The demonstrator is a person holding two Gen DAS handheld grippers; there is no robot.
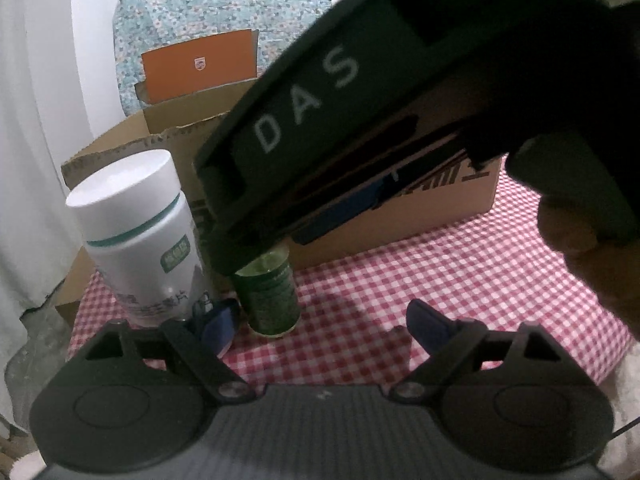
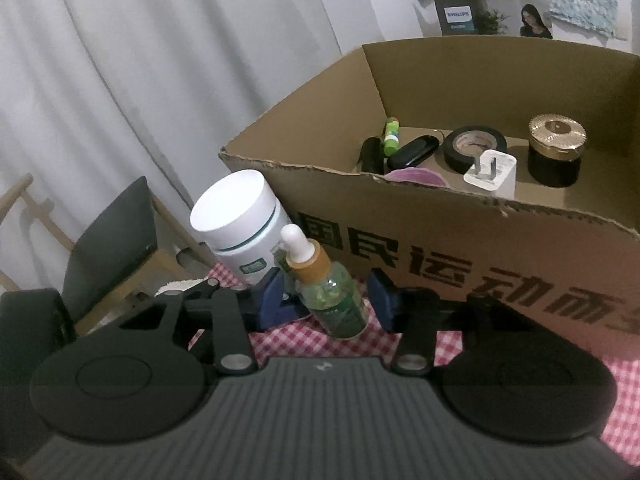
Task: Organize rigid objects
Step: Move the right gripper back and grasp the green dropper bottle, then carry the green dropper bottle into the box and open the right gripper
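A green glass dropper bottle (image 2: 336,300) with a tan collar and white bulb stands on the red-checked cloth (image 1: 440,280) in front of a cardboard box (image 2: 440,188). My right gripper (image 2: 329,300) has its blue pads against both sides of the bottle and is shut on it. In the left wrist view the right gripper's black body (image 1: 320,100) hides the top of the dropper bottle (image 1: 272,296). A white bottle (image 1: 136,232) with a teal ring stands just left of it. My left gripper (image 1: 322,322) is open and holds nothing, low over the cloth in front of both bottles.
The box holds a black tape roll (image 2: 474,146), a white charger plug (image 2: 490,174), a dark jar with a gold lid (image 2: 556,152), a green tube (image 2: 391,132) and a black case (image 2: 412,152). A dark chair (image 2: 112,240) and a white curtain stand to the left.
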